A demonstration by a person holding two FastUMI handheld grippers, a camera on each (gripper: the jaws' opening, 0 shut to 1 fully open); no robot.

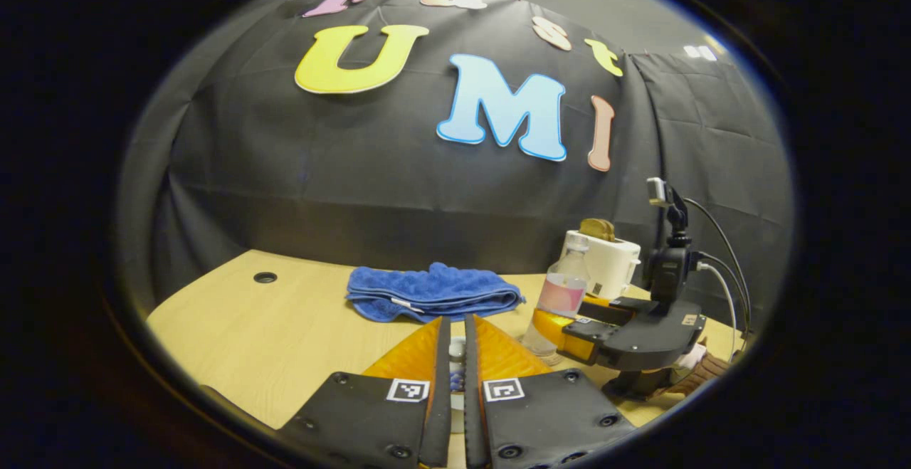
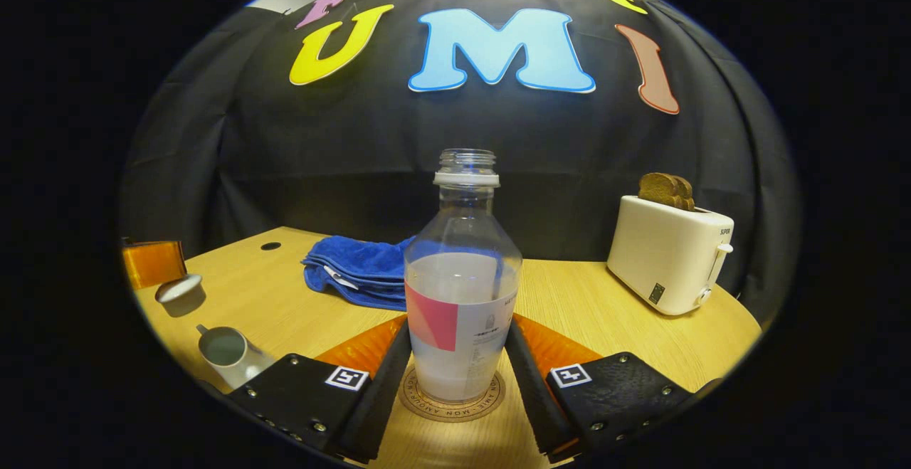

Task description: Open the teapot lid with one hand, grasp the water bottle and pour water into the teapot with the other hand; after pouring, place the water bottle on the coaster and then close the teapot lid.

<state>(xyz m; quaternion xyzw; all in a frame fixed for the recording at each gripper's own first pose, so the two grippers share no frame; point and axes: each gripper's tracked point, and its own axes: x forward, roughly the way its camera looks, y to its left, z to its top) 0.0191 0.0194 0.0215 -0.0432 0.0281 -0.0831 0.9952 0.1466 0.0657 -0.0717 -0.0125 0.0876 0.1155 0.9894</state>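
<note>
One wooden surface [image 2: 612,312] carries everything. On it sit one toaster [image 2: 669,255] with two slices of toast [image 2: 666,189] in its slots, and one folded blue towel [image 2: 356,270] at the back. One water bottle [image 2: 462,291] stands upright on one round coaster [image 2: 452,401], long axis vertical, open mouth up, cap off, roughly half full. The right tool [image 2: 455,376] flanks the bottle's base, fingers against both sides. One teapot [image 2: 224,348] sits at the left, uncovered, its spout toward the bottle; one lid [image 2: 181,292] is held by its knob above it. The left tool [image 1: 455,362] is narrow, pinching that small knob.
</note>
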